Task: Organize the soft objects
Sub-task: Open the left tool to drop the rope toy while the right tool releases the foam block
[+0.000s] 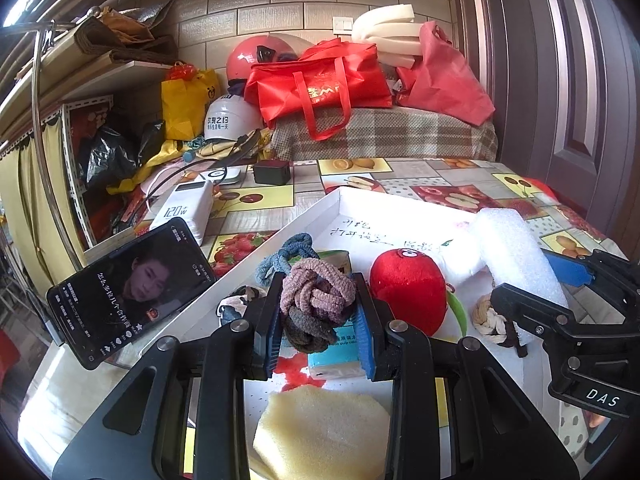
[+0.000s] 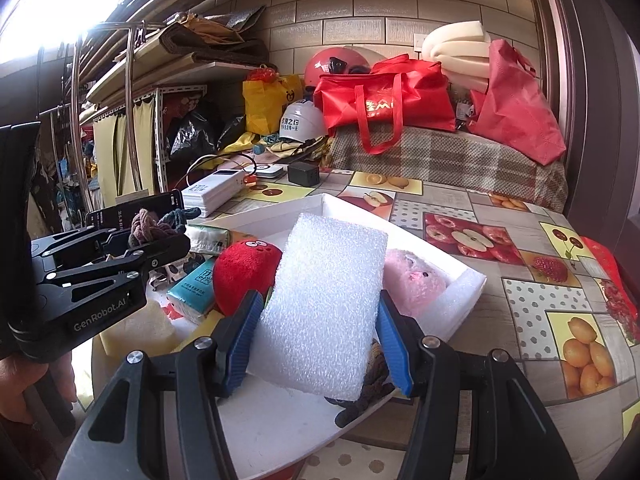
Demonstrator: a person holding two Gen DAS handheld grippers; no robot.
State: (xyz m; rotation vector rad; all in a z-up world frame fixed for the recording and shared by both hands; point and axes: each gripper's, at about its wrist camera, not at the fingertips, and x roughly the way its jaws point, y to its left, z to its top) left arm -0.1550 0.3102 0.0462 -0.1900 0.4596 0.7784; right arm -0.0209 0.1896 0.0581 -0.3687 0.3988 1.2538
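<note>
Crowding the white tray (image 2: 472, 280) at frame centre, left tool (image 1: 320, 320) clamps hair ties (image 1: 316, 300), right tool (image 2: 316, 340) clamps foam block (image 2: 328, 304).

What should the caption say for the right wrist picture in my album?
Right gripper holds a white foam block over the white tray, beside a red plush toy.

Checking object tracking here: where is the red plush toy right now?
The red plush toy lies in the white tray, between the tissue pack and the white foam block; neither gripper holds it.
</note>
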